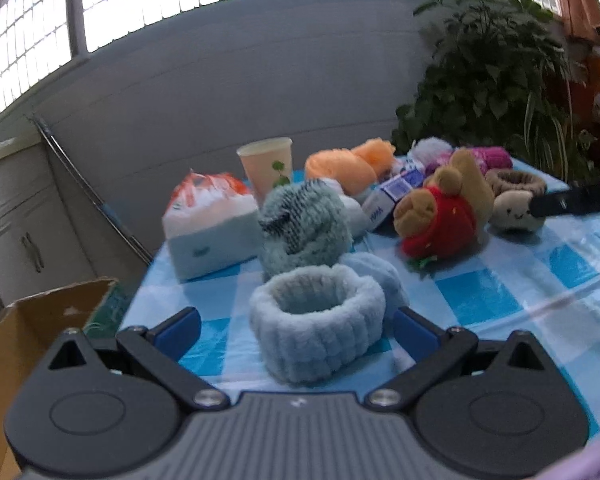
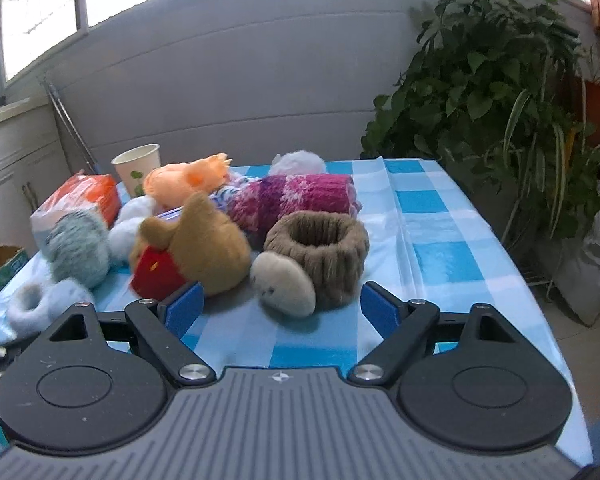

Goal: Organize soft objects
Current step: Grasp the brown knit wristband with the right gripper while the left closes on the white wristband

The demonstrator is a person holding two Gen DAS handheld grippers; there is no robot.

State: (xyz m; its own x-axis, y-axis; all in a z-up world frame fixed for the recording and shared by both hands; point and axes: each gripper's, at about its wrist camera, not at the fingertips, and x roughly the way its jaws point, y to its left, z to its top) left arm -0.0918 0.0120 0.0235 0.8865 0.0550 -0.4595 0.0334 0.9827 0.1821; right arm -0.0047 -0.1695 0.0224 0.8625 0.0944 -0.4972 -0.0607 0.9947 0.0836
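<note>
Our left gripper stands wide open, its blue pads either side of a pale blue fluffy band that rests on the checked tablecloth; we see a gap between each pad and the band, so nothing is held. Our right gripper is likewise wide open and empty, its pads flanking a small cream plush with a face that leans against a brown fuzzy band; the pads touch neither. Just behind the blue band we note a grey-green fuzzy bundle, and to its left a plastic-wrapped tissue pack near the table's left edge. Behind that stands a paper cup, upright. Right of the bundle lies a tan bear plush in a red shirt, tipped on its side, with a small blue-and-white carton behind it. Further back we log an orange fuzzy item, a white fluffy item and a pink-and-purple knitted piece. A cardboard box sits off the table's left edge, flap open. A leafy plant stands beyond the far right corner. The left view is somewhat blurred.
</note>
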